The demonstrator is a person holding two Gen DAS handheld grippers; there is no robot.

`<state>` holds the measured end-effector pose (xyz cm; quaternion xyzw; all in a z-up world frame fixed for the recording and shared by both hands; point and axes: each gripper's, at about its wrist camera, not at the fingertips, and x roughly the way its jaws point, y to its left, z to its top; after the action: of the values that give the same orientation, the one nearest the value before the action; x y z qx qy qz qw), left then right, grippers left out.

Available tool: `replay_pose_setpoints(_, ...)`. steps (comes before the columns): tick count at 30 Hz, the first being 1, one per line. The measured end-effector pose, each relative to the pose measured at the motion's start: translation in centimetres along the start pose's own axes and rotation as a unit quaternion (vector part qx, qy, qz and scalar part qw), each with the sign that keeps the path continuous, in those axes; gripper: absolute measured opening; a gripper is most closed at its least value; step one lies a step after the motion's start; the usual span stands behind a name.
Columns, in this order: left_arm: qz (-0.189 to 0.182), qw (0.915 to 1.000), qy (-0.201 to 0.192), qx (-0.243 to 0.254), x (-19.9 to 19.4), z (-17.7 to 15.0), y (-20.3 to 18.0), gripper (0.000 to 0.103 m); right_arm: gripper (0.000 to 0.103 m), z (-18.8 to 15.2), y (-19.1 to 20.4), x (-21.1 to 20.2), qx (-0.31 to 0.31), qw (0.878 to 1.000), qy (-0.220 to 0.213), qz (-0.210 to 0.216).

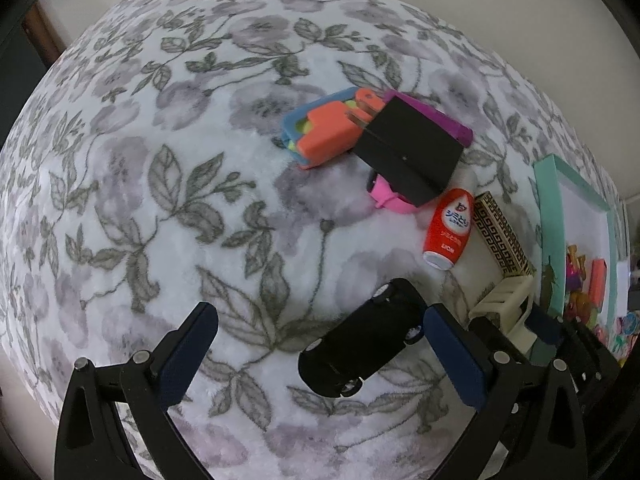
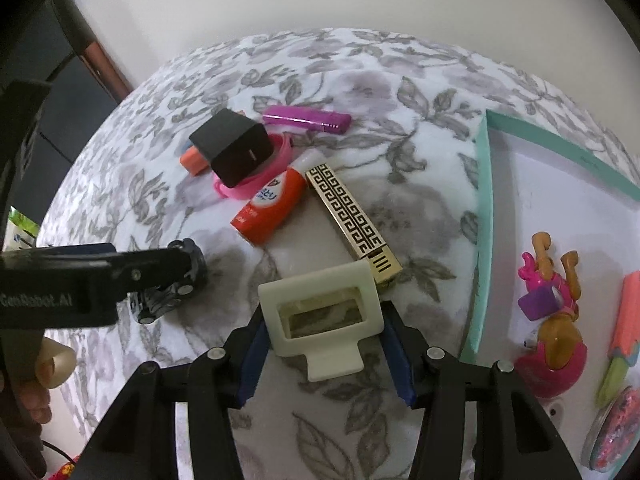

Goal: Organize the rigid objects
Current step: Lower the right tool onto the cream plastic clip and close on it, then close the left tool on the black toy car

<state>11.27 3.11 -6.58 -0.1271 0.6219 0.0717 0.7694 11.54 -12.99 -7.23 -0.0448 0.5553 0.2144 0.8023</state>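
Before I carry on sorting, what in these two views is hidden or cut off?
- Pink rubber wristband: left wrist view, mostly under the black rectangular box.
- Black toy car: right wrist view, covered by the left claw.
- Teal-rimmed tray: right wrist view, contents cut by the edge.

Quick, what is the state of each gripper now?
Left gripper: open, black toy car between its fingers, not gripped.
Right gripper: shut on the cream frame.

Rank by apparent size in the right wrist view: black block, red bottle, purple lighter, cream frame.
1. cream frame, though closest to the camera, so inflated
2. red bottle and black block, too alike to split
3. purple lighter, farthest away
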Motion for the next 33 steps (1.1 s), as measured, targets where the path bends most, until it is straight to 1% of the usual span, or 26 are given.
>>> replay_pose_setpoints(2, 0.003, 1.0000, 0.001, 0.009, 0.1, -0.1, -0.6, 0.099, 0.055, 0.0, 0.1, 0.0, -0.004, 1.000, 0.001, -0.005)
replay_pose_setpoints(4, -0.003, 0.9999, 0.004, 0.016, 0.0, -0.5, -1.6, 0.091, 0.055, 0.0, 0.2, 0.1, -0.007, 1.000, 0.002, -0.006)
replay_pose_setpoints(8, -0.008, 0.9993, 0.011, 0.034, 0.4, -1.0, -3.2, 0.084, 0.056, 0.0, 0.2, 0.1, -0.009, 1.000, 0.002, -0.007)
replay_pose_setpoints(9, -0.009, 0.9991, 0.014, 0.039, 0.6, -1.1, -3.5, 0.078, 0.056, 0.0, 0.2, 0.2, -0.010, 1.000, 0.002, -0.007)
replay_pose_setpoints(10, -0.009, 0.9988, 0.018, 0.044, 0.7, -1.3, -3.7, 0.070, 0.056, 0.0, 0.2, 0.1, -0.011, 1.000, 0.002, -0.008)
replay_pose_setpoints(12, -0.003, 0.9983, 0.027, 0.051, 1.2, -1.7, -4.2, 0.060, 0.056, 0.0, 0.2, 0.1, -0.013, 1.000, 0.002, -0.008)
replay_pose_setpoints(14, 0.006, 0.9979, 0.024, 0.060, 1.2, -1.8, -4.9, 0.058, 0.056, 0.0, 0.2, 0.1, -0.015, 1.000, 0.002, -0.007)
replay_pose_setpoints(16, 0.004, 0.9977, 0.023, 0.064, 1.1, -1.9, -5.3, 0.054, 0.056, 0.0, 0.2, 0.1, -0.015, 1.000, 0.002, -0.007)
replay_pose_setpoints(18, 0.006, 0.9973, 0.023, 0.069, 1.1, -2.0, -5.6, 0.053, 0.056, -0.1, 0.2, 0.1, -0.017, 1.000, 0.002, -0.008)
replay_pose_setpoints(20, 0.003, 0.9969, 0.025, 0.074, 1.0, -2.0, -5.9, 0.049, 0.056, -0.1, 0.2, 0.1, -0.018, 1.000, 0.002, -0.007)
replay_pose_setpoints(22, -0.003, 0.9965, 0.027, 0.080, 1.0, -2.0, -5.9, 0.039, 0.056, 0.0, 0.1, 0.1, -0.018, 1.000, 0.002, -0.007)
replay_pose_setpoints(25, -0.003, 0.9959, 0.026, 0.086, 1.1, -2.1, -6.1, 0.035, 0.056, -0.1, 0.1, 0.1, -0.017, 1.000, 0.001, -0.008)
replay_pose_setpoints(29, -0.011, 0.9969, 0.021, 0.075, 0.4, -2.1, -5.6, 0.029, 0.056, -0.1, 0.3, 0.2, -0.018, 1.000, -0.003, -0.011)
replay_pose_setpoints(33, -0.020, 0.9975, 0.009, 0.067, -0.4, -1.9, -5.0, 0.028, 0.055, 0.0, 0.2, 0.2, -0.017, 1.000, -0.004, -0.008)
